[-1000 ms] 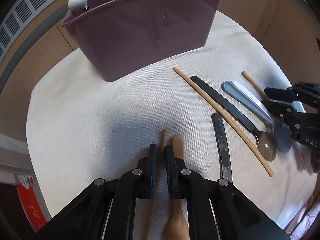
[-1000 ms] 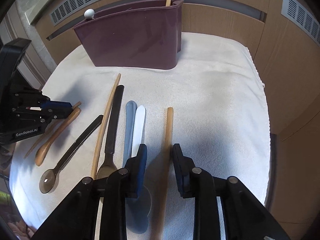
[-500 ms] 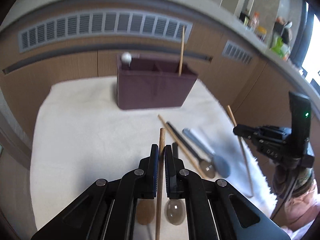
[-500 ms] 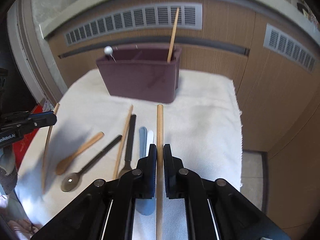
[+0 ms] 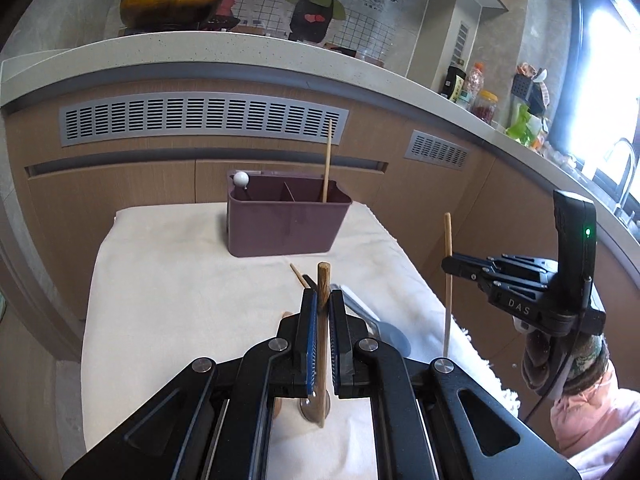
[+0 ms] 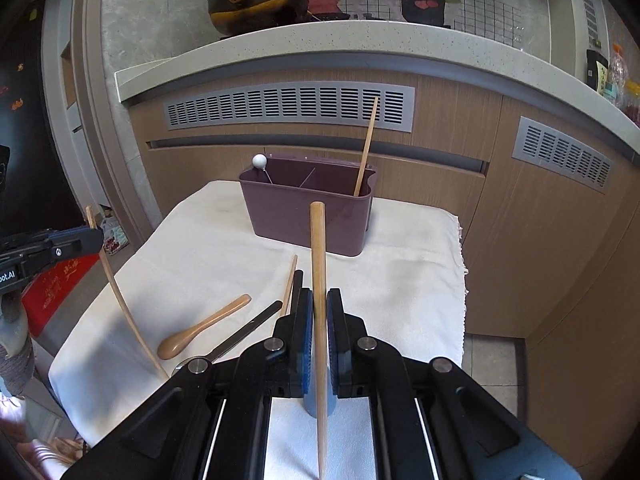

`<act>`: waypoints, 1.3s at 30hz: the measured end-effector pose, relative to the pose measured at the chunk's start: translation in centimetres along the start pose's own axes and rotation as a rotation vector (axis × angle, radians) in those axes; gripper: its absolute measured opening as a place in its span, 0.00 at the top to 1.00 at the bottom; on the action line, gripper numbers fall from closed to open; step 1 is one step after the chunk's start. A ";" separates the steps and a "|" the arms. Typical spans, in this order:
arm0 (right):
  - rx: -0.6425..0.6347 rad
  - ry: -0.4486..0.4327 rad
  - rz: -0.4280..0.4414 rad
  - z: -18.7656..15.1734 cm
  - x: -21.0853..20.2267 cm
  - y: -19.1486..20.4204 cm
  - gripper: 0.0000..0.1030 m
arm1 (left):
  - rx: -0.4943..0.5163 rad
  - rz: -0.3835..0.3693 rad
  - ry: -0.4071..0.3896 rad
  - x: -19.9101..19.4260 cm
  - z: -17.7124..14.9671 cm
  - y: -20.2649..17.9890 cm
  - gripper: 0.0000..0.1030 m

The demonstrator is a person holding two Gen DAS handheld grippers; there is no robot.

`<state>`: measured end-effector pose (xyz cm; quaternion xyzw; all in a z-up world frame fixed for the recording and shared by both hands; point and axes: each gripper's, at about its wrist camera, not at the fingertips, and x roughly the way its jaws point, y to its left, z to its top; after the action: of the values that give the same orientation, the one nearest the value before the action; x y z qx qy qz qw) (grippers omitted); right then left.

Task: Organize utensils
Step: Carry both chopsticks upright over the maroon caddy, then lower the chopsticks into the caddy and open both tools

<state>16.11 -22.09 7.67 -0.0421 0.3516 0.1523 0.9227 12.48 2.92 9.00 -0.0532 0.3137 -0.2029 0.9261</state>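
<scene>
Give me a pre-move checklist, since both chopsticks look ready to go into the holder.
1. Left gripper jaws clamped on its chopstick: ok.
2. Right gripper jaws clamped on its chopstick: ok.
3. Both chopsticks lifted clear of the cloth: ok.
4. Purple holder upright: ok.
5. One chopstick already stands in the holder's right compartment, room beside it: cannot tell.
6. Path to holder clear of the wooden spoon: ok.
</scene>
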 end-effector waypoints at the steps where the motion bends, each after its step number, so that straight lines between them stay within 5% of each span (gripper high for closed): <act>1: -0.005 -0.004 0.001 -0.1 -0.3 0.1 0.93 | 0.006 0.004 0.004 -0.2 -0.2 -0.2 0.94; 9: -0.016 -0.059 0.003 -0.8 -2.7 0.8 0.93 | 0.051 0.025 -0.020 -2.6 -1.3 -2.6 0.94; 15: -0.002 -0.150 0.005 0.9 -5.0 1.1 0.93 | 0.086 0.020 -0.123 -5.1 1.5 -4.2 0.94; 27: -0.076 -0.500 -0.085 16.2 -11.3 1.5 0.93 | 0.194 0.081 -0.410 -6.7 15.9 -6.7 0.94; 33: -0.066 -0.518 -0.105 20.1 -6.7 1.0 0.93 | 0.196 0.123 -0.430 -1.5 19.8 -5.3 0.94; 39: -0.026 -0.403 -0.084 20.8 1.8 -0.3 0.93 | 0.132 0.134 -0.338 7.0 20.7 -1.4 0.94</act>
<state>30.72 -18.05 22.05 -0.0375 0.1558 0.1234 0.9793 29.51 -1.78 21.93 -0.0049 0.1424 -0.1490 0.9785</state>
